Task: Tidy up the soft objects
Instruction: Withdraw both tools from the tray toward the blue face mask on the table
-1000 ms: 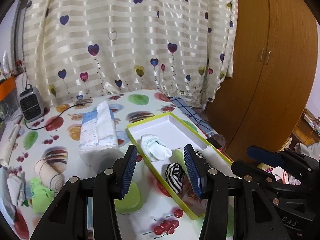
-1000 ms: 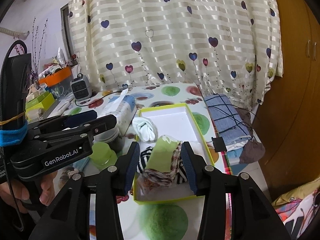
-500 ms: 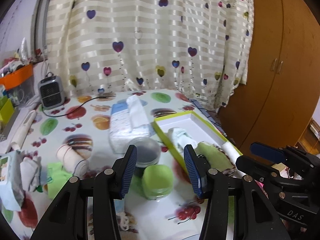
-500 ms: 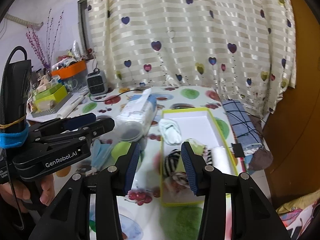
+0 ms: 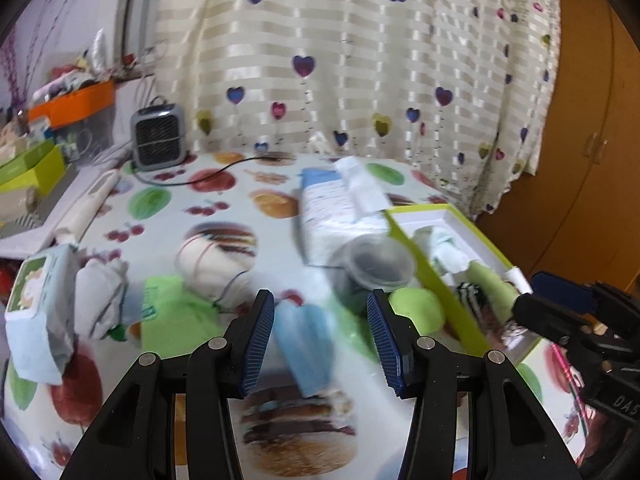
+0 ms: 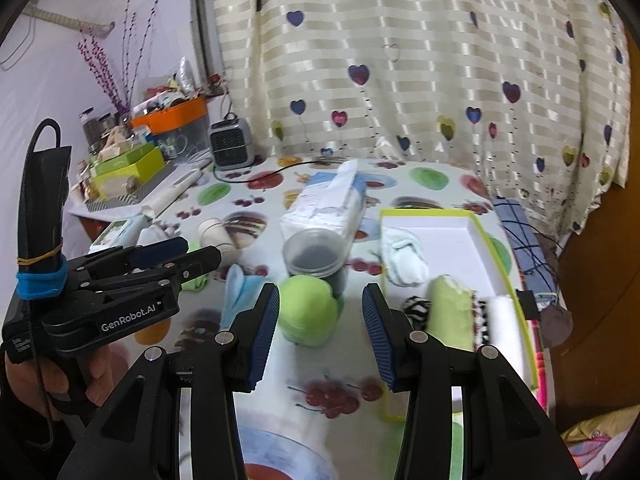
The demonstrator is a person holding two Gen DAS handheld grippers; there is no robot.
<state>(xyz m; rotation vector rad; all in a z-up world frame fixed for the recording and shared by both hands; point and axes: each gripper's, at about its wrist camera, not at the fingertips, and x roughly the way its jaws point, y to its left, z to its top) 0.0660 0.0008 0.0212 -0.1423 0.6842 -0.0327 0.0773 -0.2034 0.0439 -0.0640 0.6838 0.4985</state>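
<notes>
A white box with a yellow-green rim (image 6: 476, 224) holds pale socks (image 6: 404, 260), a zebra-striped sock (image 6: 416, 310), a green roll (image 6: 450, 312) and a white roll (image 6: 504, 324). My left gripper (image 5: 320, 320) is open and empty, hovering over a light blue cloth (image 5: 308, 344) on the fruit-print table. Left of it lie a green cloth (image 5: 176, 312), a grey-white sock (image 5: 100, 300) and a beige roll (image 5: 212, 260). My right gripper (image 6: 320, 312) is open and empty, left of the box, facing a round green thing (image 6: 306, 310).
A tissue pack (image 6: 328, 200) and a clear jar (image 6: 316, 256) stand beside the box. A small heater (image 5: 158, 136) with its cable, a rolling pin (image 5: 88, 204) and a wipes pack (image 5: 36, 312) sit to the left. A folded checked cloth (image 6: 520, 232) lies at the table's right edge, with the wardrobe beyond.
Both grippers have swung left, away from the box. The left one now hangs over the blue cloth. The right one has left the green roll lying in the box. Neither opening changed.
</notes>
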